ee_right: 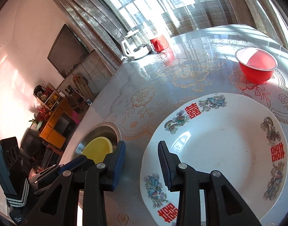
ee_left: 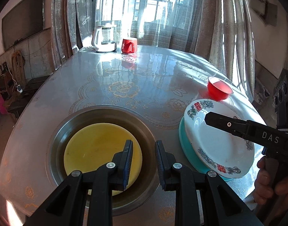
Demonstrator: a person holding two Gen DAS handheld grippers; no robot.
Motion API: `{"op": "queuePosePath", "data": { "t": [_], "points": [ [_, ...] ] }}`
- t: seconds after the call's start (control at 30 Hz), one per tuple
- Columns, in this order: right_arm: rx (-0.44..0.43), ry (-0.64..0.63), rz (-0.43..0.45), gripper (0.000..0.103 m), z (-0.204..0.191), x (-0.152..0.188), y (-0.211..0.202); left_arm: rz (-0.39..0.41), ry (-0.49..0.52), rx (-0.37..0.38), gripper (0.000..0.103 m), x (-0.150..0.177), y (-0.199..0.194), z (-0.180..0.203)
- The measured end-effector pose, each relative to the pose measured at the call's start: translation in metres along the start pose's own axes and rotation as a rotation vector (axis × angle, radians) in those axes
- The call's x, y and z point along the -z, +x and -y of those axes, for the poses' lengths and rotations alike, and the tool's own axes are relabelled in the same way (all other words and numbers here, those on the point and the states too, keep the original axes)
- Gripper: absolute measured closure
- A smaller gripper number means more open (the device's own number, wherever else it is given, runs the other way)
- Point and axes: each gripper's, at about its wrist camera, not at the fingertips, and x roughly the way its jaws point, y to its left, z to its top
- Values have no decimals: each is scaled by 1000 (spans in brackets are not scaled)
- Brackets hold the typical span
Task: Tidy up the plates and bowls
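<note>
Beside the white plate: left tool [ee_left: 144, 146] hangs with jaws spread and holding nothing, over the near rim of the steel basin [ee_left: 106, 113], left of that plate.
Basin contents: yellow plate [ee_left: 98, 143] lies flat inside.
White plate [ee_left: 215, 143]: rests on a teal plate [ee_left: 183, 137], seen only in the left wrist view.
Right tool [ee_right: 141, 150]: spread wide and holding nothing, just over the white plate's [ee_right: 219, 141] near-left rim.
Right hand [ee_left: 268, 180]: grips the handle at the counter's [ee_left: 144, 75] edge, right of the white plate.
Red bowl [ee_right: 256, 66]: upright, just beyond the white plate.
Far from the white plate: kettle [ee_left: 105, 37] and red mug [ee_left: 129, 45].
Right wrist view alone: an orange cabinet [ee_right: 53, 120].
</note>
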Motion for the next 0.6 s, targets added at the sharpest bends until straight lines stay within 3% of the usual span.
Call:
{"op": "queuePosePath", "data": {
  "t": [0.37,0.6],
  "points": [
    [123,144,94,66,80,-16,-44,-12,23,4,78,-27,21,20],
    [195,219,142,66,123,-35,-60,-37,15,79,78,-48,39,38]
  ]
}}
